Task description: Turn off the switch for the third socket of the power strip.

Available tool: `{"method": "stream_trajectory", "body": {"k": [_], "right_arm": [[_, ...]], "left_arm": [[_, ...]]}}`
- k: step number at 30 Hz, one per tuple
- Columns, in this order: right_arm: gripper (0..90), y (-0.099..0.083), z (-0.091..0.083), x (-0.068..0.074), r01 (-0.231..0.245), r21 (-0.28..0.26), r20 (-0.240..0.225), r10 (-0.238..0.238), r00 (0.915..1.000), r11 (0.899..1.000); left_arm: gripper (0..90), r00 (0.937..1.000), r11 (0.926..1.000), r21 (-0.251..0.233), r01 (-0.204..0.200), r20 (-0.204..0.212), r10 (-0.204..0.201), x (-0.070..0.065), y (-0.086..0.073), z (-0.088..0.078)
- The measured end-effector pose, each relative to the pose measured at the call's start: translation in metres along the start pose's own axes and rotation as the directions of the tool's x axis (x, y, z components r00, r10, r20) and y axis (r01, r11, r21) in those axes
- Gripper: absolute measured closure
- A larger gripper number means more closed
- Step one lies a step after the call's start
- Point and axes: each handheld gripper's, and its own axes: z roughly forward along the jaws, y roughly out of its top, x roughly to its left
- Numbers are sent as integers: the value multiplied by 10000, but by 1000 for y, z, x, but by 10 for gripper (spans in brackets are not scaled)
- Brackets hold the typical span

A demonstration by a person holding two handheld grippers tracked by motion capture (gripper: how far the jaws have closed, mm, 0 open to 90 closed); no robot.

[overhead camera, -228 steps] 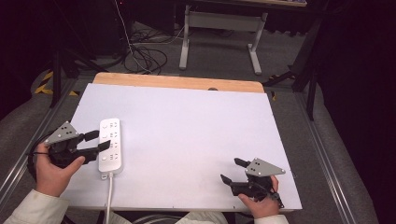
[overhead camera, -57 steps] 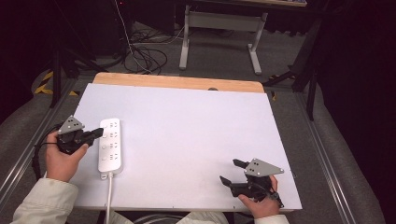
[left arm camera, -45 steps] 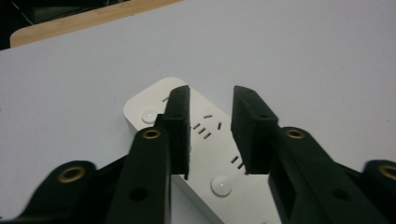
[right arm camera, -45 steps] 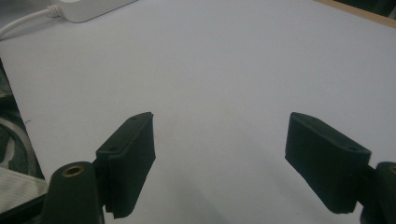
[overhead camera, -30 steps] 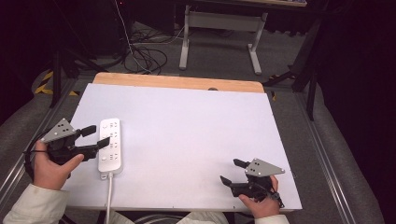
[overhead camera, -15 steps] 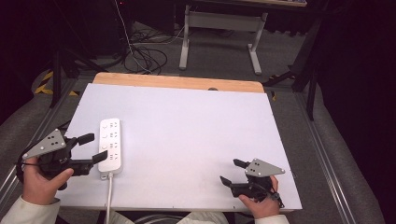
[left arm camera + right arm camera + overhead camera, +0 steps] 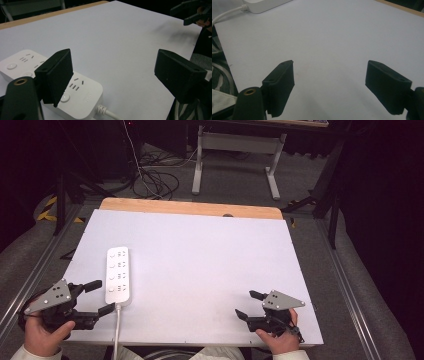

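Note:
A white power strip [image 7: 118, 275] lies lengthwise on the left part of the white table top [image 7: 200, 250], and its white cable [image 7: 118, 330] runs off the near edge. My left gripper [image 7: 101, 297] hovers by the near left corner, just left of the strip's cable end. Its jaws have just been opening and stand wide, with nothing between them. In the left gripper view the strip's near end [image 7: 85, 91] shows under my left gripper [image 7: 117, 72], beside one jaw. My right gripper [image 7: 247, 304] rests near the front right edge, open and empty [image 7: 337, 85].
A wooden strip [image 7: 190, 207] borders the table's far edge. Behind it on the floor are cables [image 7: 150, 175] and a desk frame [image 7: 235, 155]. Metal rails [image 7: 345, 295] run along both sides of the table. The power strip [image 7: 262, 6] shows at the top left of the right gripper view.
My left gripper has drawn back from the strip's left side toward the table's near left corner, and its jaws stand wider. The right gripper and the power strip have not moved.

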Motion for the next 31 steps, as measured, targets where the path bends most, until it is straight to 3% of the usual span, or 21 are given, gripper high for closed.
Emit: {"method": "stream_trajectory", "body": {"k": [5,11,14,20,22,25,27,31], "right_arm": [[230,0,0,0,-3,-15,-6,3,10000,10000],[228,0,-1,0,-12,-27,14,12,10000,10000],[226,0,-1,-1,-10,-28,7,10,10000,10000],[224,-1,-1,-1,-45,-29,-5,45,10000,10000],[224,-1,-1,-1,-50,-22,0,50,10000,10000],[224,-1,0,-1,-80,5,38,80,10000,10000],[224,-1,0,-1,-86,39,88,86,9999,10000],[224,-1,1,-2,-152,111,212,150,9997,9998]], "left_arm": [[154,9998,9998,34,-196,29,196,-1,-10,5],[158,9976,9980,5,630,281,-630,0,-29,15],[159,9977,9977,-2,673,102,-673,0,-33,15],[160,9992,9990,234,368,-149,-365,2,-34,14],[157,9988,9987,235,442,-204,-437,2,-33,14],[172,9952,9969,304,732,-678,-710,1,-32,14],[185,9946,9965,240,795,-693,-777,1,-32,14],[172,9954,9981,237,571,-778,-551,1,-31,15]]}}
